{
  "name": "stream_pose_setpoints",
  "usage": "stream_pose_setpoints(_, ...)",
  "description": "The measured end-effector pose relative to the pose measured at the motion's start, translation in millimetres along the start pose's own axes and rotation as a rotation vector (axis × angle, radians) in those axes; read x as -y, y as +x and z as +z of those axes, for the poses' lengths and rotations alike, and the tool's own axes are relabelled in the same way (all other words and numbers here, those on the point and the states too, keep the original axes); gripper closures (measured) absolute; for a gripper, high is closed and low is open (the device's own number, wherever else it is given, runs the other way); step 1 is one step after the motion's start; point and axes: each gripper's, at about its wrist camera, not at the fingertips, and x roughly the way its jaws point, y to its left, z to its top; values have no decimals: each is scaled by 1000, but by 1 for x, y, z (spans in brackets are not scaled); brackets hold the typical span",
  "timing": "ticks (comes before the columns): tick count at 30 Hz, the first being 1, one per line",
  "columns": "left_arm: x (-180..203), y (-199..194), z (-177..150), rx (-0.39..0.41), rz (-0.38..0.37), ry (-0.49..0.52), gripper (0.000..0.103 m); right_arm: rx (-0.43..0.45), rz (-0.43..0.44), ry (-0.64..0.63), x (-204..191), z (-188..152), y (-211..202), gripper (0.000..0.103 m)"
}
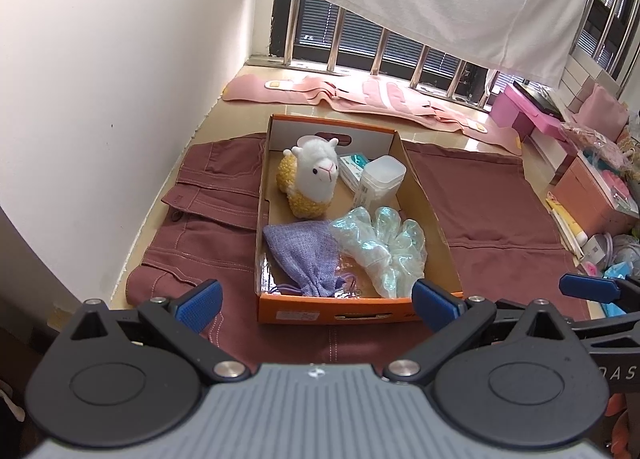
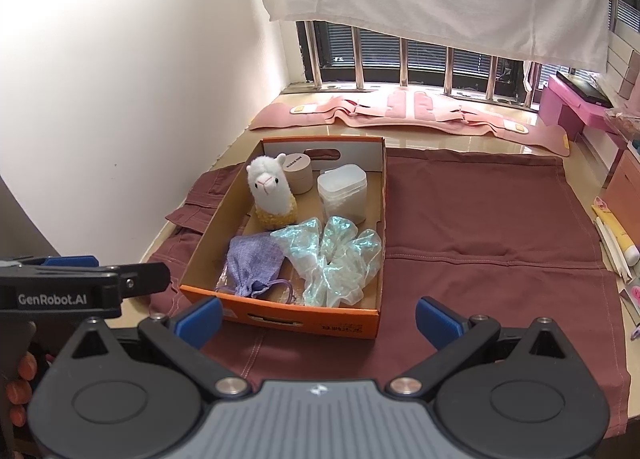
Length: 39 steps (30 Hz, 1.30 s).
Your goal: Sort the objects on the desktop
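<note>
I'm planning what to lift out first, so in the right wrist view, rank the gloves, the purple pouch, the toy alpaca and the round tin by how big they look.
1. gloves
2. purple pouch and toy alpaca, too alike to rank
3. round tin, partly hidden and farthest back

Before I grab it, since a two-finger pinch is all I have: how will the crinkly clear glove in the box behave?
The glove looks like thin crumpled film, so probably floppy, very light. Its glossy sheen suggests it may slip between the fingers.

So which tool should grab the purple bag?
Probably the left tool: the purple bag lies in the box's near-left corner, just beyond its open fingers. The right tool sits further right.
</note>
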Motion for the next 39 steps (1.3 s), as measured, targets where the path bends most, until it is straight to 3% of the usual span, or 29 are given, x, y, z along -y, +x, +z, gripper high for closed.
stream_pose_setpoints(39,0,-9,-5,31,-28,-41,0,5,2,11,0,-10,-9,0)
